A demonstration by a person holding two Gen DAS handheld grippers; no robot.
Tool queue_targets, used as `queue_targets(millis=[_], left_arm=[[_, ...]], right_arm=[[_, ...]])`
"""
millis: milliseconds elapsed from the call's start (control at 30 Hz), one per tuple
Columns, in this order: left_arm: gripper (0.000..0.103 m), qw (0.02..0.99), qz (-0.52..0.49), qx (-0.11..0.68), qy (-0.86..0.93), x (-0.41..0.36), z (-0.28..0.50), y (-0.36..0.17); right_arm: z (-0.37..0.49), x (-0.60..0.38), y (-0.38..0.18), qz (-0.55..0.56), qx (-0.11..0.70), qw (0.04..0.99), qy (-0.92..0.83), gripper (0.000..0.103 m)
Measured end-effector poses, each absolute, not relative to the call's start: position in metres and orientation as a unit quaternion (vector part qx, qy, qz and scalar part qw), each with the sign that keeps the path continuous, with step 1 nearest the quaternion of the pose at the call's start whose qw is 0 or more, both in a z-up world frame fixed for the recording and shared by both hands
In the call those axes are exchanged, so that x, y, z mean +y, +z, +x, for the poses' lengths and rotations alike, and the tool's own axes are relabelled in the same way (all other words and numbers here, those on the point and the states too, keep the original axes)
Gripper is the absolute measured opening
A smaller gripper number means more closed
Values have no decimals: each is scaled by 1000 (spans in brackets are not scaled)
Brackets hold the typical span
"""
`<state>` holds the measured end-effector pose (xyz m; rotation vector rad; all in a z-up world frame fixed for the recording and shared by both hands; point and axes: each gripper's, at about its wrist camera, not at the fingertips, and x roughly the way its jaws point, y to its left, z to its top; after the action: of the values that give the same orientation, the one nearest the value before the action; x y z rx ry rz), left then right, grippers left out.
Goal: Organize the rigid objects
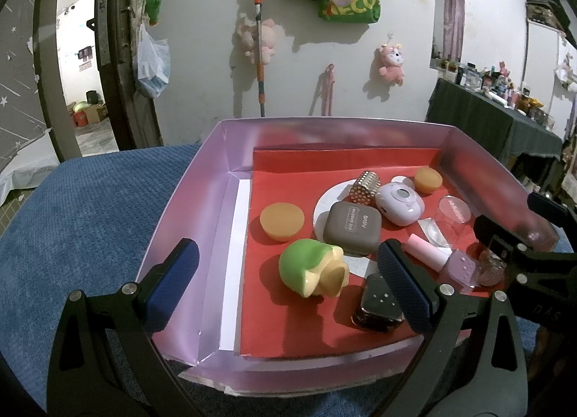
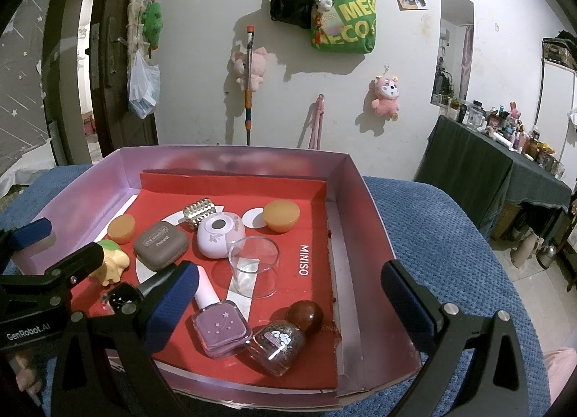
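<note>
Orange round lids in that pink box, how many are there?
2. One orange round plastic lid sits on the red liner near the back right; the other lies at the left, beside the brown case. More could hide behind the tools.

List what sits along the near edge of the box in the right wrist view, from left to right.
Black bottle with stars → lilac nail polish bottle → glitter nail polish bottle with brown round cap. All three lie on the red liner, between the fingers of the open right hand-held gripper.
</note>
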<state>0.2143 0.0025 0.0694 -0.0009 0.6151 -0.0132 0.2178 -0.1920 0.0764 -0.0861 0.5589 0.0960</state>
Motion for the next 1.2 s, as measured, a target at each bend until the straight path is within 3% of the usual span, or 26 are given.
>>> queue_targets(millis=[167,300,400,700,1200], left_arm=[[101,955,41,295,-2,-5,172,78],[101,937,-26,347,-16,9,143,77],[101,923,-59,381,-13,20,130,65],[101,890,-8,455,25,15,122,22],[103,892,-17,451,30,12,126,25]], right_arm=[[188,-196,84,-33,280,957,65,103],[142,-203,97,-17,280,957,77,103],[124,-205,90,-6,317,944,88,103],[135,-192,24,-26,451,890,69,103],[130,-198,26,-27,455,889,42,103]])
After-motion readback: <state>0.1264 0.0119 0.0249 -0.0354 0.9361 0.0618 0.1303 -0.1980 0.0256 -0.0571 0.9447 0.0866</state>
